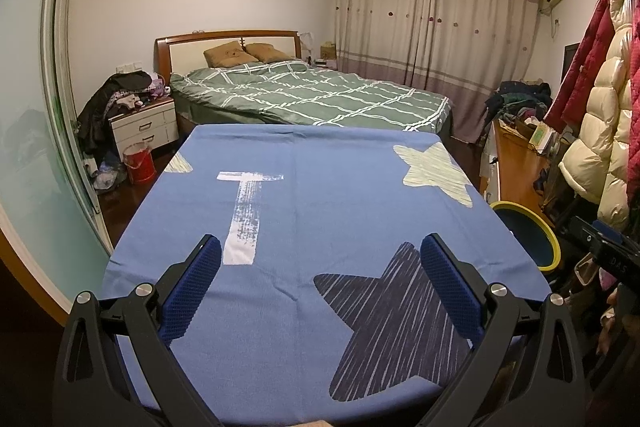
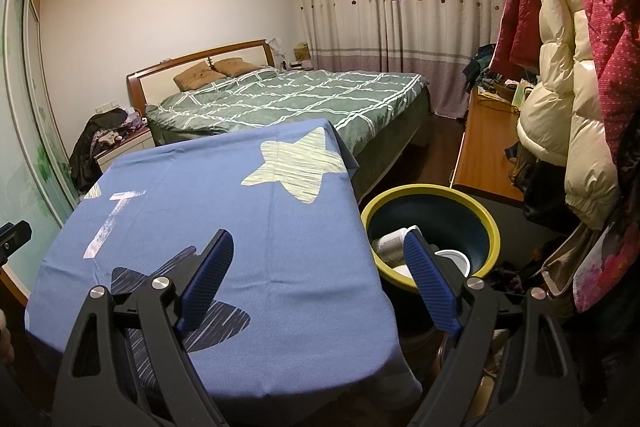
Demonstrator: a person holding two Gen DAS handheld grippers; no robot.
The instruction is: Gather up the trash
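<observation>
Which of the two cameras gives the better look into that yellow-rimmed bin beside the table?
The right wrist view. There the bin shows nearly its whole yellow rim and dark inside, with a can and a white cup lying in it, partly behind the right gripper's finger. The left wrist view catches only part of the bin past the blue-clothed table's edge, contents hidden.

Matt blue cloth (image 1: 320,195) on table; glossy bin (image 2: 488,223); ribbed claw pads (image 2: 430,283).

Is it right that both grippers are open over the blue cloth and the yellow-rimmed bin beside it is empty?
No. The bin is not empty: the right wrist view shows white cups inside. Both grippers, left and right, are open over the cloth.
</observation>
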